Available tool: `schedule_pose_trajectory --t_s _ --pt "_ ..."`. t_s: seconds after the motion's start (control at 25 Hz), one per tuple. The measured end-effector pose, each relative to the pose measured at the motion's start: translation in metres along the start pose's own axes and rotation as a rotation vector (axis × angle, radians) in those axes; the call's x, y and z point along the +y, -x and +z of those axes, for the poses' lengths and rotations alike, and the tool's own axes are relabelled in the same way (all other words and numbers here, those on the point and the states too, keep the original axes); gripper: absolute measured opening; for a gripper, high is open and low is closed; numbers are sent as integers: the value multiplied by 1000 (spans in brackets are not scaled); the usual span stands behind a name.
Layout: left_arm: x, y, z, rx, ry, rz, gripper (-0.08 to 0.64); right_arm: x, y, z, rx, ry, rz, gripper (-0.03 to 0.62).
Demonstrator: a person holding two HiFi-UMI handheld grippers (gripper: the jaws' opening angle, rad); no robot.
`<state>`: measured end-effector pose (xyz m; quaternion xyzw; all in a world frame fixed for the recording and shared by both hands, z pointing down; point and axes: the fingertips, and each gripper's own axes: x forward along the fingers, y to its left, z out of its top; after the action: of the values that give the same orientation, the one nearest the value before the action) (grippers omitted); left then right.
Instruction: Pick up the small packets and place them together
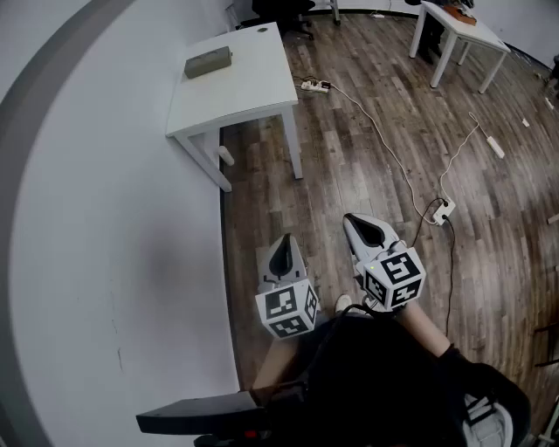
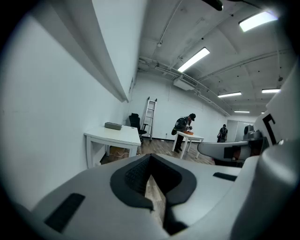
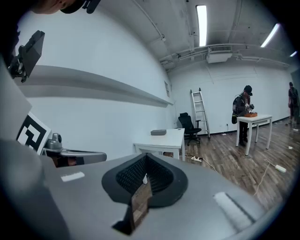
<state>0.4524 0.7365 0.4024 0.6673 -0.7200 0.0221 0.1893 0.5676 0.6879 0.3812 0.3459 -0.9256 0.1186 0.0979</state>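
Grey left tongs (image 1: 281, 249) and right tongs (image 1: 373, 232), both with jaws together, empty, over wood floor (image 1: 367, 157).

Ahead of you a white table (image 1: 253, 87) stands against the wall (image 1: 87, 218), with a grey box (image 1: 208, 62) on its wall side. Beyond it you have a black chair (image 1: 284, 10). On the wood floor (image 1: 349, 192) a power strip (image 1: 314, 85) lies just past the table, and a cable (image 1: 384, 144) trails from it toward you. A ladder (image 2: 149, 117) leans on the far wall, and a person (image 2: 183, 126) stands at a second table (image 1: 472, 35).
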Motion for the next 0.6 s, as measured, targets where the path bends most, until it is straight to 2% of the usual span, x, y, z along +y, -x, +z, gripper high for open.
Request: schedule_pose_trajectory --t_s 0.36,0.6 --pt "-1 0 -3 3 2 -1 -3 -2 2 -2 -1 -1 -5 0" --pt "-3 2 -5 15 1 -14 -3 1 0 -1 -29 -40 11 2"
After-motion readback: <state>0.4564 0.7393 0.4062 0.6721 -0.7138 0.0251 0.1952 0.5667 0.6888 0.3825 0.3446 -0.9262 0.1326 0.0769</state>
